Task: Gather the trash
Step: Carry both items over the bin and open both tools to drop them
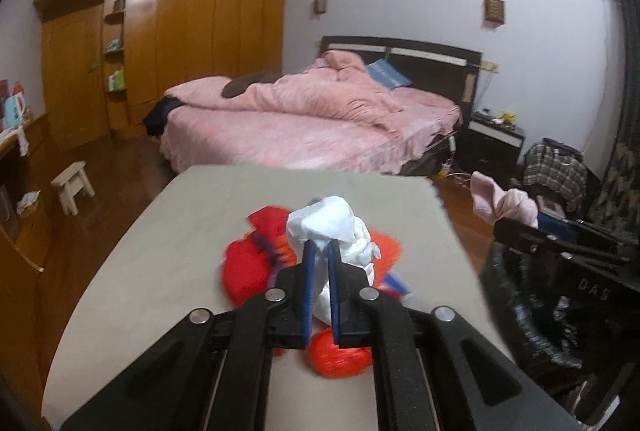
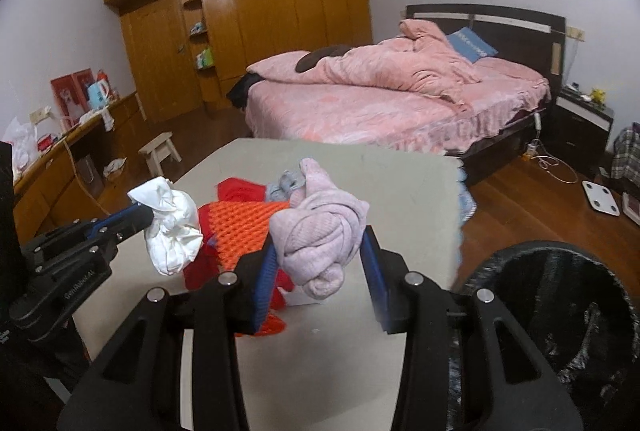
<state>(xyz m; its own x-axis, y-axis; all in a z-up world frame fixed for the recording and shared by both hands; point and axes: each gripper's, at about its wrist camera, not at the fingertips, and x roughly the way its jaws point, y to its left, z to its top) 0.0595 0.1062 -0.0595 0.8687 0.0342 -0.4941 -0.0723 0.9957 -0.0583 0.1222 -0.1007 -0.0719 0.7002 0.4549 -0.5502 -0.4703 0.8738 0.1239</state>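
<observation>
My left gripper [image 1: 320, 245] is shut on a crumpled white wad [image 1: 332, 227] and holds it above the grey table [image 1: 160, 251]. In the right wrist view the same wad [image 2: 172, 231] hangs at the left. My right gripper [image 2: 320, 243] is shut on a knotted pale pink cloth [image 2: 316, 215], also lifted off the table; that pink cloth [image 1: 500, 201] shows at the right of the left wrist view. Red wrappers [image 1: 244, 271] and orange mesh [image 2: 240, 227] lie on the table beneath both grippers. A small grey-blue scrap [image 2: 284, 185] lies behind them.
A black bin [image 2: 560, 311] with a dark liner stands beside the table's right edge. Beyond the table are a pink bed [image 2: 400, 99], a small white stool [image 2: 160, 151], a wooden wardrobe [image 2: 260, 11] and a white scale [image 2: 600, 197] on the wooden floor.
</observation>
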